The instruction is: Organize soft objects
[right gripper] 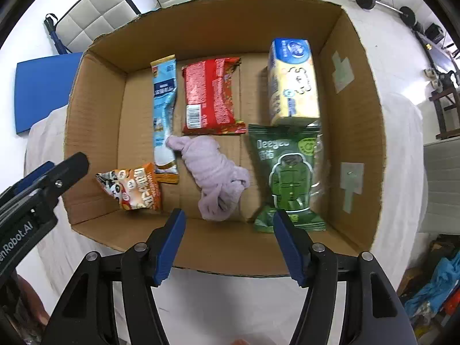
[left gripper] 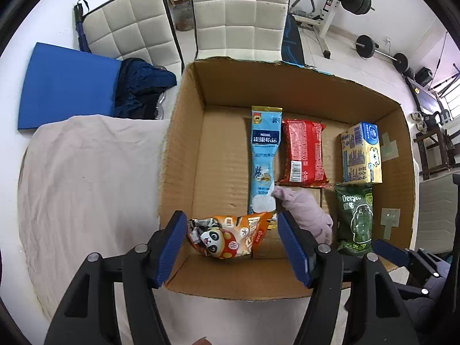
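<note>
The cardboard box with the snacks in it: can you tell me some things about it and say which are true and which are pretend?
1. The orange panda bag lies inside the cardboard box. True.
2. The lilac cloth is on the blue mat. False: it lies in the box, touching the long light-blue packet.
3. The green packet sits just below the yellow pack in the right wrist view. True.
4. The right gripper is squeezing the red packet. False: it is open, holding nothing.

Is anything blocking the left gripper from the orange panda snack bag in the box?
Nothing visible. The left gripper is open above the box's near wall, and the orange panda snack bag lies directly ahead between its fingers, inside the cardboard box.
</note>
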Demonstrator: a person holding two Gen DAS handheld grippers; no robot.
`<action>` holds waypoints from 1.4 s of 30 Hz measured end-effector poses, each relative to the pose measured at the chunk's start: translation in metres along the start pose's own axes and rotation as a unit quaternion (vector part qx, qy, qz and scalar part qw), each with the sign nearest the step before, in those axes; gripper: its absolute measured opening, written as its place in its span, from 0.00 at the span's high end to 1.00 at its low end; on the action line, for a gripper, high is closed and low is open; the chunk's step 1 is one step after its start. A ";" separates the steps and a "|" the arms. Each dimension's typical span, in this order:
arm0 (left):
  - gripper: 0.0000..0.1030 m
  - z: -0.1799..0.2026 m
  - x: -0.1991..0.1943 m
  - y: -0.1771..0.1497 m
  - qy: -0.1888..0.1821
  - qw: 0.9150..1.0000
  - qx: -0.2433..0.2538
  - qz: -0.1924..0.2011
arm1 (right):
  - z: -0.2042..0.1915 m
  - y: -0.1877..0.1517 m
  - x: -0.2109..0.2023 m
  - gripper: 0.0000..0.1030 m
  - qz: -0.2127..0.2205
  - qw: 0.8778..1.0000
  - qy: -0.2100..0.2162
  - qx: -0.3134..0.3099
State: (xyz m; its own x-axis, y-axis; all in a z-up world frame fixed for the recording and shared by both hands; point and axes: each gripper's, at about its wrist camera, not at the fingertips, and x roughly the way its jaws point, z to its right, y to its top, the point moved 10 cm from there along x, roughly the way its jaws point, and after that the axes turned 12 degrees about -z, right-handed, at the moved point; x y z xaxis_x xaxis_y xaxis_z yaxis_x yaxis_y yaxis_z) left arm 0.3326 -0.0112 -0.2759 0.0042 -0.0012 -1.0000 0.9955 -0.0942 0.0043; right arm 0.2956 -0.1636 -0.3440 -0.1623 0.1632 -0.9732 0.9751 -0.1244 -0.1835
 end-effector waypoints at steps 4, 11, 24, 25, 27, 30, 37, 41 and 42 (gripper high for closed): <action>0.11 -0.001 -0.004 -0.001 0.001 1.000 -0.001 0.006 | 0.007 -0.002 -0.007 0.19 0.009 1.000 -0.008 0.003; 0.05 0.000 -0.014 -0.008 0.008 1.000 -0.001 0.016 | 0.022 -0.008 -0.023 0.00 0.029 0.999 -0.023 0.010; 0.05 0.007 -0.083 -0.053 0.008 0.997 -0.012 0.077 | 0.034 -0.060 -0.091 0.00 0.098 0.995 -0.030 0.005; 0.05 0.007 -0.090 -0.058 0.013 0.997 -0.013 0.081 | 0.035 -0.068 -0.101 0.00 0.111 0.993 -0.032 0.003; 0.05 0.009 -0.107 -0.073 0.011 0.995 -0.014 0.093 | 0.035 -0.083 -0.116 0.00 0.126 0.991 -0.032 0.000; 0.05 0.011 -0.132 -0.097 0.011 0.994 -0.017 0.108 | 0.032 -0.113 -0.142 0.00 0.147 0.989 -0.023 -0.008; 0.05 0.014 -0.183 -0.156 0.025 0.990 -0.011 0.137 | 0.036 -0.185 -0.197 0.00 0.184 0.983 -0.011 -0.011; 0.05 0.014 -0.208 -0.186 0.006 0.988 -0.019 0.152 | 0.039 -0.223 -0.221 0.00 0.198 0.980 -0.010 -0.015; 0.05 0.014 -0.215 -0.192 0.006 0.988 -0.020 0.155 | 0.039 -0.230 -0.225 0.00 0.200 0.980 -0.009 -0.015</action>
State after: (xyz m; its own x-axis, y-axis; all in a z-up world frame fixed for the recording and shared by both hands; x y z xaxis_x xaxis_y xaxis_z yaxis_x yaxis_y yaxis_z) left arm 0.1390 -0.0072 -0.0621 0.3112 -0.0125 -0.9503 0.9489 -0.0516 0.3114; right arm 0.1015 -0.2098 -0.0879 0.2322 0.0905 -0.9685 0.9650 -0.1459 0.2177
